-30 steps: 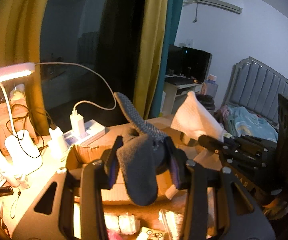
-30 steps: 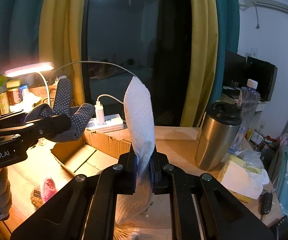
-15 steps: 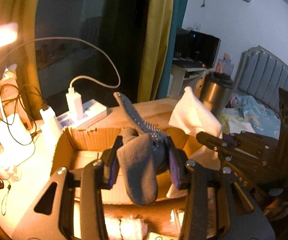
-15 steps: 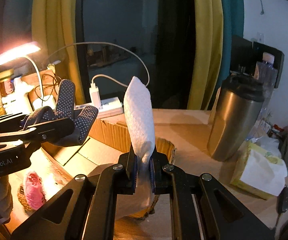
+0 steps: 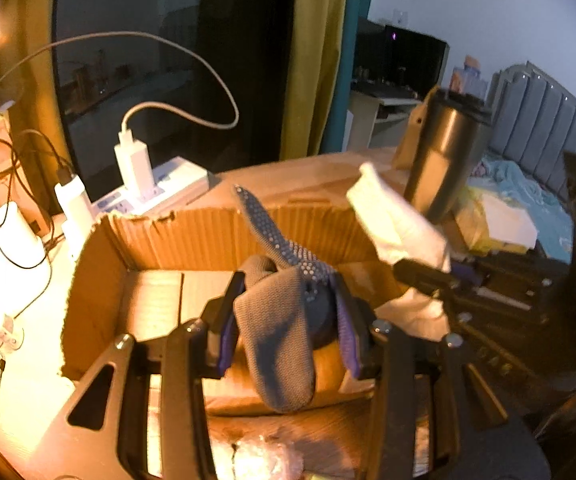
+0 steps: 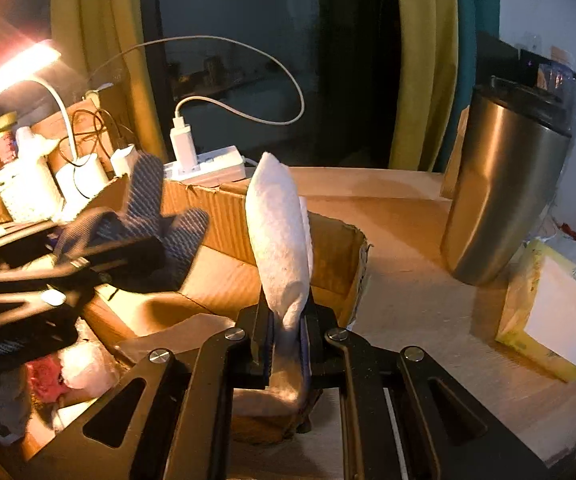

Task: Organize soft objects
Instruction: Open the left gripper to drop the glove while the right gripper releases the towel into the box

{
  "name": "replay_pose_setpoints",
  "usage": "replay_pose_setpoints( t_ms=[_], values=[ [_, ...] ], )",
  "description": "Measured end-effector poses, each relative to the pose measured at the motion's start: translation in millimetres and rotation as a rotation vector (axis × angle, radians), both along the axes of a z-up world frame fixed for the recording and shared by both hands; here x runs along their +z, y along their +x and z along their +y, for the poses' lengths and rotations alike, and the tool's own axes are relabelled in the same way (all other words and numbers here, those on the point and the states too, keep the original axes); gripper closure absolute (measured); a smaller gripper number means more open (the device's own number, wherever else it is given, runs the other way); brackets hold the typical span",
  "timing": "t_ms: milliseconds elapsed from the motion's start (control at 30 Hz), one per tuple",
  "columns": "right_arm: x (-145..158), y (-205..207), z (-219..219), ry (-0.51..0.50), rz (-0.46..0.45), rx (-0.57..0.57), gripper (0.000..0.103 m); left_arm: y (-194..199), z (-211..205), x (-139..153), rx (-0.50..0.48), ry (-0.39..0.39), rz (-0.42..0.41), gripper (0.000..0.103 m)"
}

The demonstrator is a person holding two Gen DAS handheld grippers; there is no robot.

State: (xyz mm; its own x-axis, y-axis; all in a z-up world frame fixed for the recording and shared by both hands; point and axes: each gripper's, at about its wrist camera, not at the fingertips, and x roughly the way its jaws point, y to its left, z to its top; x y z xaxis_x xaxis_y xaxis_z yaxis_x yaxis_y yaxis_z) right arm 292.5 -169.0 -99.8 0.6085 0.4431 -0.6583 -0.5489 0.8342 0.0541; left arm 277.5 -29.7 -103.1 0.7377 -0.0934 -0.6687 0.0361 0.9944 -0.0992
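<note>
My left gripper (image 5: 288, 328) is shut on a grey dotted work glove (image 5: 279, 320); the glove droops over the open cardboard box (image 5: 175, 232). The same glove (image 6: 159, 216) shows at the left of the right wrist view, held over the box (image 6: 223, 208). My right gripper (image 6: 288, 336) is shut on a folded white cloth (image 6: 277, 240) that stands upright above the box's right side. That cloth (image 5: 396, 224) and the right gripper (image 5: 424, 276) show at the right of the left wrist view.
A steel tumbler (image 6: 504, 192) stands on the table to the right. A yellow tissue pack (image 6: 548, 312) lies at the far right. A power strip with chargers (image 5: 151, 188) and a lamp base (image 5: 3, 248) sit behind the box. Wrapped soft items (image 6: 71, 368) lie front left.
Both grippers have come lower and closer to the box, with the glove and the cloth still held. The box and the tumbler look larger in both views.
</note>
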Motion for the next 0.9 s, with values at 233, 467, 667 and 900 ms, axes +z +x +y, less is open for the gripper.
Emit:
replay_pose_setpoints(
  t_ms=[233, 467, 667, 900],
  values=[
    [1.2, -2.5, -4.7, -0.009, 0.009, 0.002, 0.085, 1.8, -2.9, -7.1, -0.012, 0.003, 0.033, 0.059],
    [12.4, -13.4, -14.1, 0.003, -0.019, -0.028, 0.050, 1.9, 2.1, -4.3, 0.003, -0.019, 0.053, 0.049],
    [23.0, -16.7, -24.6, 0.036, -0.039, -0.063, 0.045, -4.0, 1.3, 1.0, 0.005, -0.020, 0.044, 0.039],
    [-10.3, 6.4, -24.1, -0.046, 0.066, -0.143, 0.045, -8.8, 2.5, 7.4, 0.011, -0.021, 0.034, 0.034]
  ],
)
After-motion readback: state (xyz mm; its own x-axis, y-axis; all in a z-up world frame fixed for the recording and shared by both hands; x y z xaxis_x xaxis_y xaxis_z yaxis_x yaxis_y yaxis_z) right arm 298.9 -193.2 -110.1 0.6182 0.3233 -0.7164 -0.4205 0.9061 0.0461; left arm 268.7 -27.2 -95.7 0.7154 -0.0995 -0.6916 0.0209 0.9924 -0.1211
